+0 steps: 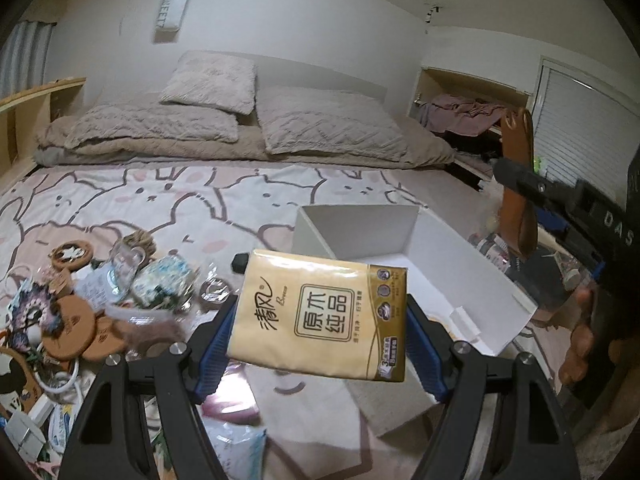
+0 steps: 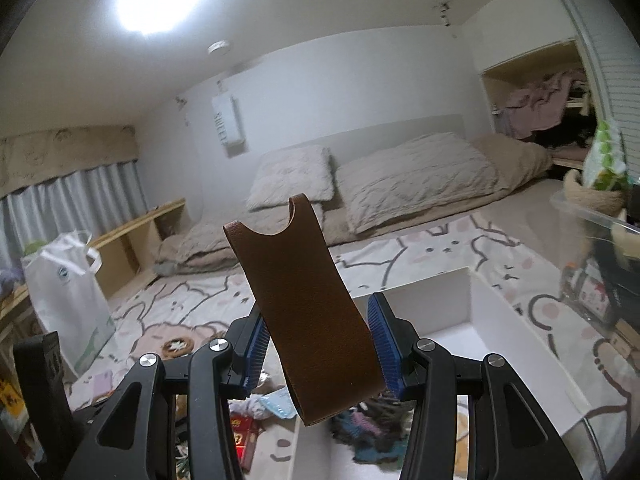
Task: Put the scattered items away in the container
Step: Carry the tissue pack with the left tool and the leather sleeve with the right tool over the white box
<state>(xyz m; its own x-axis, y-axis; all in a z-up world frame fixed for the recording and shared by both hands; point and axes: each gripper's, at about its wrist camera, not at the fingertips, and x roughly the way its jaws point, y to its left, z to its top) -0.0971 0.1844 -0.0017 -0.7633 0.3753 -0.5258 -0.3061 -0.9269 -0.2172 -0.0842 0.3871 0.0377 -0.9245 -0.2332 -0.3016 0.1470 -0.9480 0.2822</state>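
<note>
My left gripper [image 1: 320, 320] is shut on a yellow tissue pack [image 1: 320, 316] and holds it in the air just left of the open white box [image 1: 448, 264] on the bed. My right gripper [image 2: 318, 340] is shut on a brown leather strap [image 2: 304, 304], held upright above the white box [image 2: 480, 320]. In the left wrist view the right gripper [image 1: 516, 178] and the strap [image 1: 518, 184] show at the right, above the box's far side.
Scattered items [image 1: 80, 304] lie on the cartoon bedsheet at the left: cork coasters, plastic packets, a white cable. Pillows [image 1: 320, 124] and a duvet lie at the bed's head. A white bag [image 2: 68, 292] stands left. A clear tub [image 2: 592, 216] sits right.
</note>
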